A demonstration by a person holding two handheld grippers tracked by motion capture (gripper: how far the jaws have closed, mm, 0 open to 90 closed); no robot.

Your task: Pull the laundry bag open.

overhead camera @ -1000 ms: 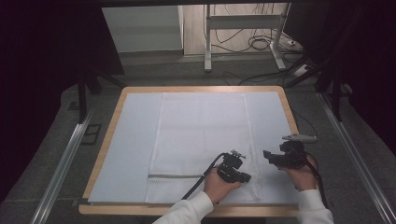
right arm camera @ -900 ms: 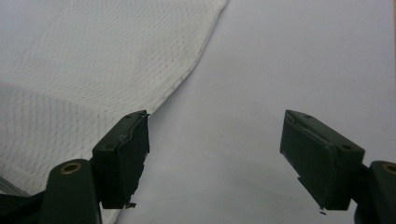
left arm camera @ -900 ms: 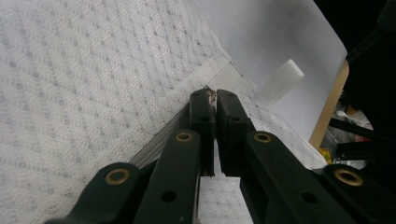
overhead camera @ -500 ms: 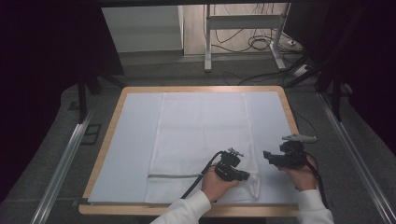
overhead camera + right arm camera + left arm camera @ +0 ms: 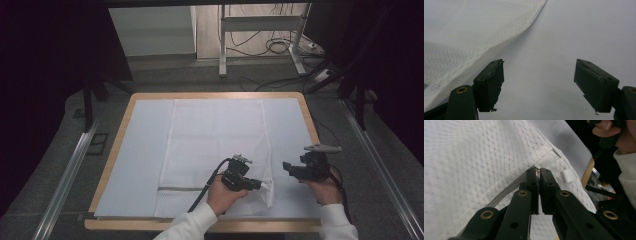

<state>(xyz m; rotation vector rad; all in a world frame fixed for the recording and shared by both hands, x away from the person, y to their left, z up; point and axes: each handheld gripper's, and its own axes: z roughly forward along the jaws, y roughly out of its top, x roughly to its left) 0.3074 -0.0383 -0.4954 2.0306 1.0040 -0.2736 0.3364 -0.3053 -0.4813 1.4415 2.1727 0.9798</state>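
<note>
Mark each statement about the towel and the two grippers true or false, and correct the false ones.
1. The left gripper is shut on the towel. True.
2. The right gripper holds the towel too. False: its jaws stand open, with nothing between them.
3. The towel is dark blue. False: it is white.
4. The towel lies on a white mat on a wood-edged table. True.
</note>
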